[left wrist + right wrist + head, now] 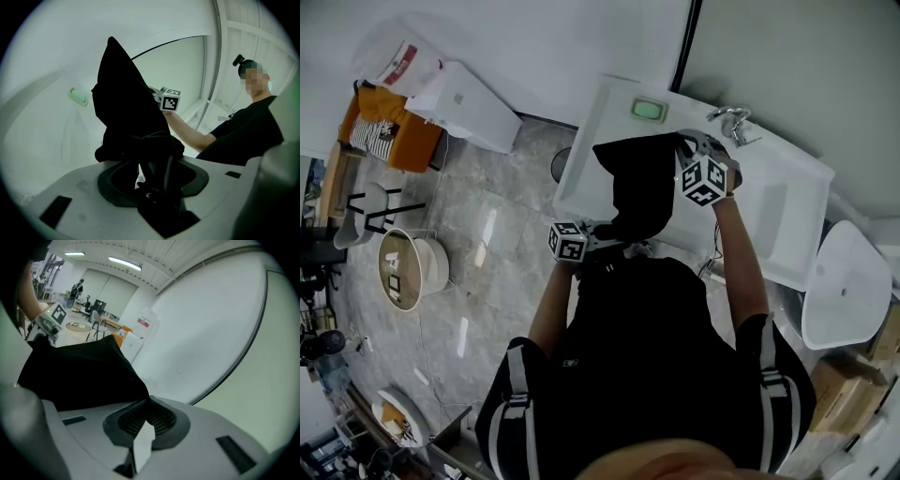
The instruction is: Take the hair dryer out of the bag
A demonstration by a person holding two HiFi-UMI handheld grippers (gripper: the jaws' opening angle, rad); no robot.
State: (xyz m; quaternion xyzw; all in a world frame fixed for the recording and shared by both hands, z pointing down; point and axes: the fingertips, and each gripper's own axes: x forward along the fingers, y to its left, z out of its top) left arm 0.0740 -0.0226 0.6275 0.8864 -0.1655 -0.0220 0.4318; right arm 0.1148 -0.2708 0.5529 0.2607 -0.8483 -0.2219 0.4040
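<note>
Both left gripper (611, 236), right gripper (686, 142) pinch bag (642, 183).

Bright, even light — fisheye corners black, near parts blurred.

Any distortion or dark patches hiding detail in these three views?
Head view: evenly lit, edges bent by the wide lens. Left gripper view: fisheye with black corners; the black bag is a featureless silhouette against bright wall. Right gripper view: same fisheye, bag equally dark.
</note>
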